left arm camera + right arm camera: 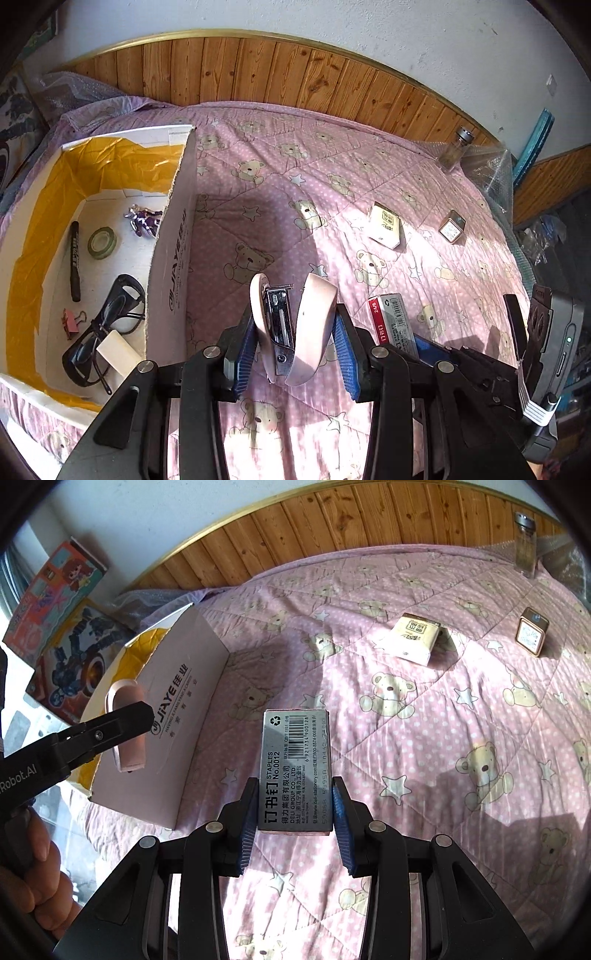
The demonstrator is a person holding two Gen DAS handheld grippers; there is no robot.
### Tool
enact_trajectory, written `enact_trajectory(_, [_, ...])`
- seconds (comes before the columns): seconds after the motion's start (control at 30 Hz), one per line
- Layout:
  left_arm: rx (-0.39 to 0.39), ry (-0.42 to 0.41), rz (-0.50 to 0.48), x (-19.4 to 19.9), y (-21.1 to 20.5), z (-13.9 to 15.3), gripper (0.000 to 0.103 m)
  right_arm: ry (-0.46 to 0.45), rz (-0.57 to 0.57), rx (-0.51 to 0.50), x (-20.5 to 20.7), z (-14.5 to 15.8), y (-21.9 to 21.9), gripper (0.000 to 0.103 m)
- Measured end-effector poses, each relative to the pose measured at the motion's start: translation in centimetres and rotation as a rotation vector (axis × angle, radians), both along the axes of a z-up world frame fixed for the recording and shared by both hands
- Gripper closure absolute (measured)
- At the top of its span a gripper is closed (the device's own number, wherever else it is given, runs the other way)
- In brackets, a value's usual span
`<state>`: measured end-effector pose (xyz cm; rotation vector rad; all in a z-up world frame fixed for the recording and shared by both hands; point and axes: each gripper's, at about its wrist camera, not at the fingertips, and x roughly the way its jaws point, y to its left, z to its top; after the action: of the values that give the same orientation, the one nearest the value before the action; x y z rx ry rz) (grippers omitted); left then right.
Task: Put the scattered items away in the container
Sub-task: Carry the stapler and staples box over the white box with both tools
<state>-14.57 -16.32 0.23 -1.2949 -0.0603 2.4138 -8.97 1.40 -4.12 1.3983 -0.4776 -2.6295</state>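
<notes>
Left tool (293, 332): we have it clamped on the pink stapler (291, 325), blue pads pressing both flanks; the stapler gapes open, its metal core showing between the two pink halves. In the right wrist view it hangs just at the near wall of the container.

Right tool (294, 806): closed on the staple box (295, 771), gripped only at its near end, most of the box jutting forward above the bed.

Hand (40, 882): a person's fingers wrap the left handle, low in the right wrist view.

Container (177, 236): an open cardboard box on the bed to our left, lined with yellow tape. Inside lie glasses (107, 328), a white eraser (118, 352), a pink binder clip (72, 321), a black marker (75, 262), a tape roll (102, 242) and a small purple figure (144, 220).

Still on the quilt (280, 177): a tissue pack (386, 224) and a small tin (453, 226), well apart from the container; further off, a glass jar (456, 148) at the far edge.

Risk, stapler: we judge the hinged halves may shift under the pads, letting it slip short of the wall.

Risk, staple box: held by one end, it could pivot or slide out on the way across.

Risk, crowding: both tools head for one opening, so they could knock together or catch the cardboard wall.

Risk, landing: a careless drop could strike the glasses.
</notes>
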Motion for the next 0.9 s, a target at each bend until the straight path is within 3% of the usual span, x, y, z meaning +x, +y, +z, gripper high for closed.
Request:
enact_trajectory(0.27, [0.021, 0.067, -0.011, 2.5, -1.7, 1.8, 0.062, 0.052, 0.047, 0.074, 1.9, 2.6, -2.6, 0.064])
enact_trajectory(0.9, [0.128, 0.118, 0.046, 5.1, -7.4, 3.6, 0.062, 0.202, 0.213, 0.235, 3.9, 8.7, -10.5, 0.064])
